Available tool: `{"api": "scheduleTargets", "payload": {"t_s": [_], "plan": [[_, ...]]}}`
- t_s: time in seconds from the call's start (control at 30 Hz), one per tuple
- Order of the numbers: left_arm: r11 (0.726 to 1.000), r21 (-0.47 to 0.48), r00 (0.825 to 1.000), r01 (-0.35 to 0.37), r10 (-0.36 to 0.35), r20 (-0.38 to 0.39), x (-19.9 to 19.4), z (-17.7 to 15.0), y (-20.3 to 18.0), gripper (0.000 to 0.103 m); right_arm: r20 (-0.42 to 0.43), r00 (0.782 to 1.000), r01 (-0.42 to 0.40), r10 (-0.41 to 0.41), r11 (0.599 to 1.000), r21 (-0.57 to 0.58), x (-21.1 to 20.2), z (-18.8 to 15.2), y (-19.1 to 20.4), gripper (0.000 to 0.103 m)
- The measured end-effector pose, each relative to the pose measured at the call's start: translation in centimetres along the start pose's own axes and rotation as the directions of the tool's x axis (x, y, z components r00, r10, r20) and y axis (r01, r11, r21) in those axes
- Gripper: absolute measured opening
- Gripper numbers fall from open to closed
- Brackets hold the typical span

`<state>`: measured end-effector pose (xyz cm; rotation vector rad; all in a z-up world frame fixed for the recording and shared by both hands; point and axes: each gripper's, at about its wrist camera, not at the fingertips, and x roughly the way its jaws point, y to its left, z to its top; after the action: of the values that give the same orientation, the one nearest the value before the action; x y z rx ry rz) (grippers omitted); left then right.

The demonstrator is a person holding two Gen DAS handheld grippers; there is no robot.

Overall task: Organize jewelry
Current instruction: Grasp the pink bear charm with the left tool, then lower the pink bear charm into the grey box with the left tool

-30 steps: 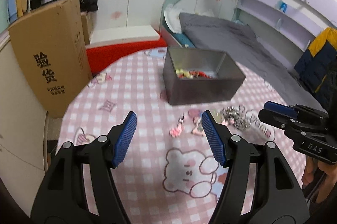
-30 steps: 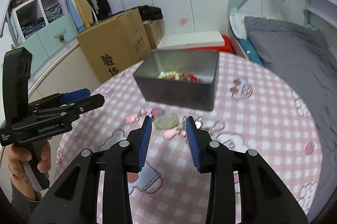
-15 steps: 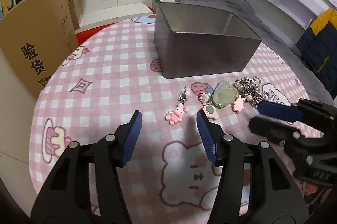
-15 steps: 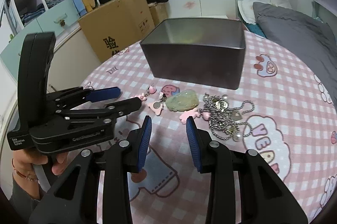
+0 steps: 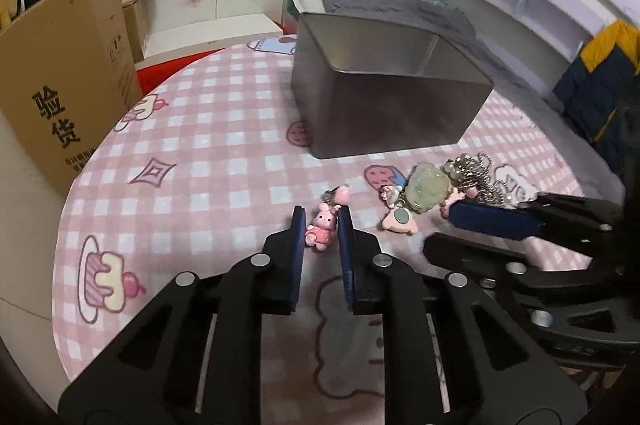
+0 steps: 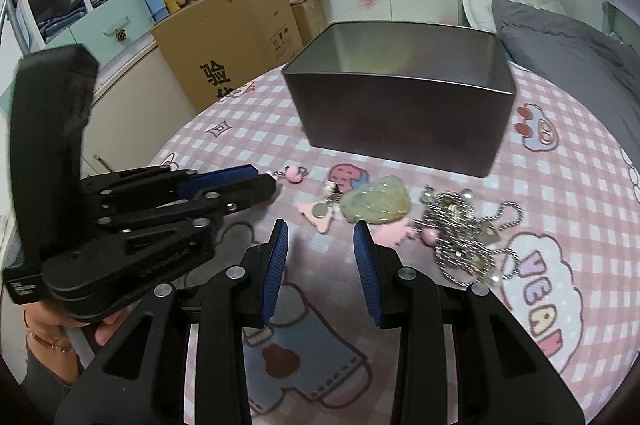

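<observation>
Left gripper [image 5: 322, 221] low on the surface [image 5: 224, 129], jaws narrowed around the pink bunny charm [image 5: 321, 227], seemingly touching, not surely clamped. Squeeze gently at the body, lift straight, mind the trailing clasp, then carry to the metal tin [image 5: 384, 105]. Right gripper [image 6: 320, 245] jaws apart, empty, near the green pendant [image 6: 378, 199] and chain pile [image 6: 466, 229].

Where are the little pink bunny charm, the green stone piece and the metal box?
pink bunny charm [image 5: 321, 227], left wrist view, its body.
green stone piece [image 6: 378, 199], right wrist view, its middle.
metal box [image 6: 400, 119], right wrist view, front wall.
</observation>
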<state>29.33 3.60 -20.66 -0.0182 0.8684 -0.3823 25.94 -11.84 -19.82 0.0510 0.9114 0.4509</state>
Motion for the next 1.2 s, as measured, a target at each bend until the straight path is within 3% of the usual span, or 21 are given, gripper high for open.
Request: {"api": "scheduleTargets", "payload": {"t_s": [0.17,0.43,0.57,0.8,1.03,1.2], "plan": [[1.0,-0.023,1.0,-0.006,0.006,0.022,-1.6,-0.1,1.2,0.016,-0.031,0.999,0.019,-0.019,1.0,-0.014,1.7,0.7,0.9,0.032],[0.999,-0.043,0.999,0.018,-0.017,0.041,-2.8,-0.2,1.7,0.016,-0.03,0.99,0.132,-0.136,0.986,-0.1,3.4,1.7,2.5,0.032],[0.998,-0.045,0.998,0.031,-0.029,0.05,-3.2,0.1,1.7,0.016,-0.017,0.981,0.187,-0.192,0.97,-0.153,3.6,1.4,2.9,0.021],[0.996,-0.028,0.992,0.079,-0.076,0.097,-5.0,1.6,0.8,0.016,-0.005,0.995,0.101,-0.101,0.99,-0.098,1.5,1.3,1.3,0.02],[0.992,0.024,0.98,0.123,-0.125,0.155,-6.7,4.5,-1.5,0.016,0.119,0.992,0.048,-0.041,0.998,-0.051,-4.2,3.6,0.1,0.02],[0.99,0.064,0.974,0.122,-0.132,0.186,-7.2,6.9,-3.3,0.016,0.186,0.981,0.056,-0.048,0.998,-0.036,-6.4,5.3,-1.2,0.02]]}}
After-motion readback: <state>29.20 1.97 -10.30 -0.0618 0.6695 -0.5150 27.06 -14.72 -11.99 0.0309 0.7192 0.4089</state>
